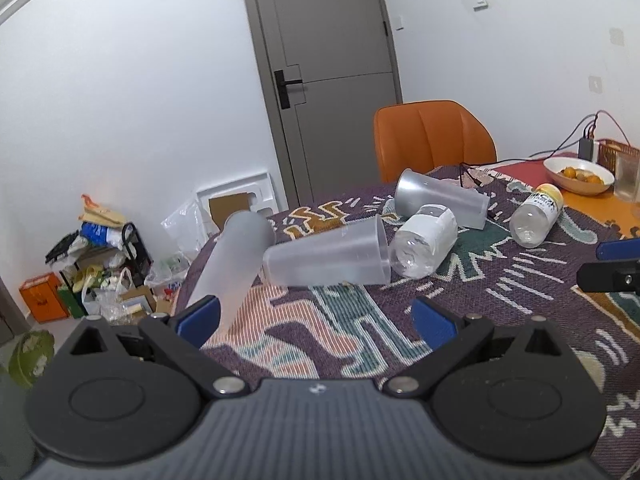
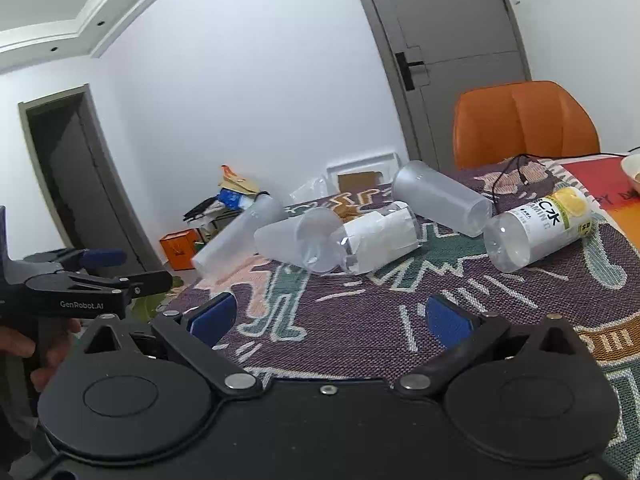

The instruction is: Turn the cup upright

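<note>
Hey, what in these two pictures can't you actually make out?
- Left cup: its lower end is behind the left tool's finger, left view.
- Fruit bowl: cut off by the right edge, right view.
- Middle cup: its mouth is partly behind the white-label bottle, right view.
- Floor clutter: too small to identify.

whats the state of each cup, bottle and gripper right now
left cup: on its side at the table edge
middle cup: on its side
far cup: on its side
white-label bottle: lying down
yellow-cap bottle: lying down
left gripper: open, empty
right gripper: open, empty
</note>
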`<state>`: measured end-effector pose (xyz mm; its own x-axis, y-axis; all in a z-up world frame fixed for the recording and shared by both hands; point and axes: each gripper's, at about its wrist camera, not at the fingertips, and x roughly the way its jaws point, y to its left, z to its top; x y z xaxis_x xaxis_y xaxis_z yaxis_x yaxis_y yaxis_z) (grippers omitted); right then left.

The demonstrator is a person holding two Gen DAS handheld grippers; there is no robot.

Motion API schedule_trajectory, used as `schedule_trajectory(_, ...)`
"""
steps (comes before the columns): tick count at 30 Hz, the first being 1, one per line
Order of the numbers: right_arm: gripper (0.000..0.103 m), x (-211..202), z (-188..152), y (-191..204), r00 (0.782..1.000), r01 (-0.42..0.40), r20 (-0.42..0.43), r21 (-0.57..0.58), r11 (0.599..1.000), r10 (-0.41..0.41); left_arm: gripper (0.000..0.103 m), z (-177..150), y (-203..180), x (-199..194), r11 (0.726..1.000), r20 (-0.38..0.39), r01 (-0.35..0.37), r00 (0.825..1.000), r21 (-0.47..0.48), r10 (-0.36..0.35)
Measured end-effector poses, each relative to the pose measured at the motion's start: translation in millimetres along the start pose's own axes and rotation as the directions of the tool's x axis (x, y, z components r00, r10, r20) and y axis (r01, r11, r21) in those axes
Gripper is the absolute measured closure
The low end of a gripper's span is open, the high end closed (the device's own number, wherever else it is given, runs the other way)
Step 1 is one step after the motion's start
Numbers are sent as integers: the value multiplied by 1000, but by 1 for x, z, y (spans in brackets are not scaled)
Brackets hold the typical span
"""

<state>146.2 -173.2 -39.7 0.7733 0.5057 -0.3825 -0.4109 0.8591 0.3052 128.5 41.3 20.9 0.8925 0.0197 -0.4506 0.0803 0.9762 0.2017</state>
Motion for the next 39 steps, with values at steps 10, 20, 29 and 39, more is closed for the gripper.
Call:
schedule_trajectory(10,0,28,8,-10,999,54,-2,70,996,-54,2,20,1,43,990,-10,-9,1000,144,10)
schedule_trajectory(20,0,51,11,-16,998,58,-35,117,991,-54,5,33,-10,91,915,-17,-14,1000,404,23)
schedule_trajectory(29,0,67,10,-26,996,72,-65,159,985,-62,9,35,-22,126,777,-22,35,999,629,-28)
schedule_trajectory(39,0,88,2,-21,992,98,-97,181,979,-81,9,20,-35,156,575,-67,116,992,810,-106)
